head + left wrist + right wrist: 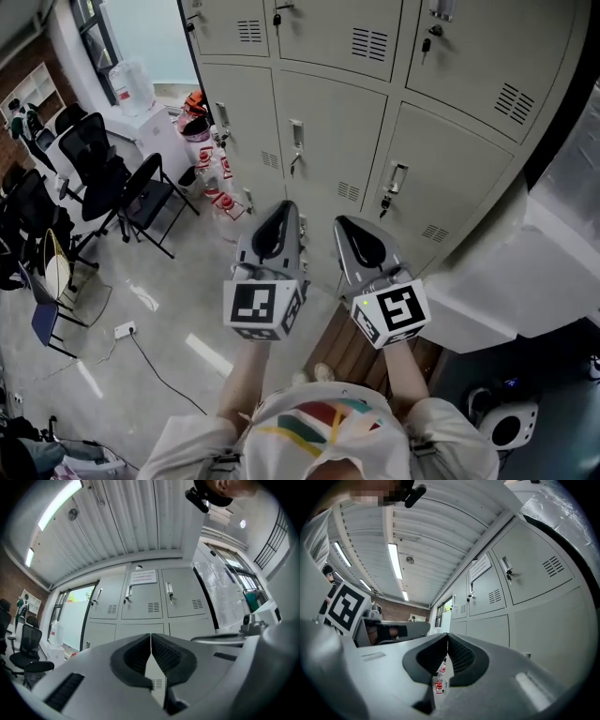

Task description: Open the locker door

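– While both grippers hang in front of it, where's the target?
– Pale grey metal locker bank (328, 141), dead ahead, fills the top of the head view. Every door sits flat shut. Can't tell which door is meant.
– Door look?
– Plain grey panel, slotted vent (349, 192) low in one corner, silver latch handle (296, 134) near the left edge. Small keys (384, 202) hang from several latches.
– Grippers?
– Left gripper (284, 206): jaws pressed together, nothing between them. Right gripper (342, 222): same, closed and empty. Both are short of the doors, touching nothing.
– Around?
– Black office chairs (94, 155) and a black folding chair (150, 192) off left on the glossy grey floor (187, 309). Large translucent water jug (131, 84) on a white cabinet (155, 127). Clear containers with red markings (220, 183) stand at the locker foot, left of the grippers. White power strip (124, 329) with a black cable (164, 375) lies on the floor. Brown wooden slats (352, 352) lie below the right gripper.
– Text?
– White paper notice (143, 577) on an upper door in the left gripper view, print too small to read. Black-and-white marker cubes (262, 307) on both grippers, patterns only.
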Available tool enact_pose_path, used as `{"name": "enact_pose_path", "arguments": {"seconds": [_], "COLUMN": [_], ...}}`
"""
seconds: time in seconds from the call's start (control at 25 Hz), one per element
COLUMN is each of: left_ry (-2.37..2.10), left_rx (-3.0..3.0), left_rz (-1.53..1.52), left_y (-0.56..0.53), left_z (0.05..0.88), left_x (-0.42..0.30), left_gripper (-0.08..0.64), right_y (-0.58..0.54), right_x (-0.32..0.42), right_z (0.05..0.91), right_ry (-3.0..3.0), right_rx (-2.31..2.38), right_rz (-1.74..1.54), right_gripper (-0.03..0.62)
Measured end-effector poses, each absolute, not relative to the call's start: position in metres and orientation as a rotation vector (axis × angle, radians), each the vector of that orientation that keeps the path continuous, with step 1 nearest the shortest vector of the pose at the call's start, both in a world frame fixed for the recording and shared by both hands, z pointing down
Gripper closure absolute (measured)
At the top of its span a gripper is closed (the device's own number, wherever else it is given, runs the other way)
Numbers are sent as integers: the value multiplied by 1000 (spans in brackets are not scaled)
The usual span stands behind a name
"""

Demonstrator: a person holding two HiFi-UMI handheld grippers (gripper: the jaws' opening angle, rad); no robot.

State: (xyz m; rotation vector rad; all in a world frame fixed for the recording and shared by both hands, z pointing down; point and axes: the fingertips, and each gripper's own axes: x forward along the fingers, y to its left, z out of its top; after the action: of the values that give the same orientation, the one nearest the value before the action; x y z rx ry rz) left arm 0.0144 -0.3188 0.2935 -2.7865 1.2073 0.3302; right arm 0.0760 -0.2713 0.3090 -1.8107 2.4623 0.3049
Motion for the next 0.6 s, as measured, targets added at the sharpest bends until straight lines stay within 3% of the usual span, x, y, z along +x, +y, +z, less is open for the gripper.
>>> {"name": "enact_pose_path", "arguments": {"seconds": [0.4,0.6], "left_ry": [973,913], "left_rx": [-2711,-2690], "left_rz": [370,390], "left_y": [-329,-339], "left_z": [224,197], "left_x": [68,92], "left_gripper": [543,543], "right_y": [-269,-286], "right_x": [134,183], "right_z": [184,93], "right_ry": [2317,2222], "right_rx": [-1706,-1862], "right_rz": [415,651], "right_gripper": [588,524]}}
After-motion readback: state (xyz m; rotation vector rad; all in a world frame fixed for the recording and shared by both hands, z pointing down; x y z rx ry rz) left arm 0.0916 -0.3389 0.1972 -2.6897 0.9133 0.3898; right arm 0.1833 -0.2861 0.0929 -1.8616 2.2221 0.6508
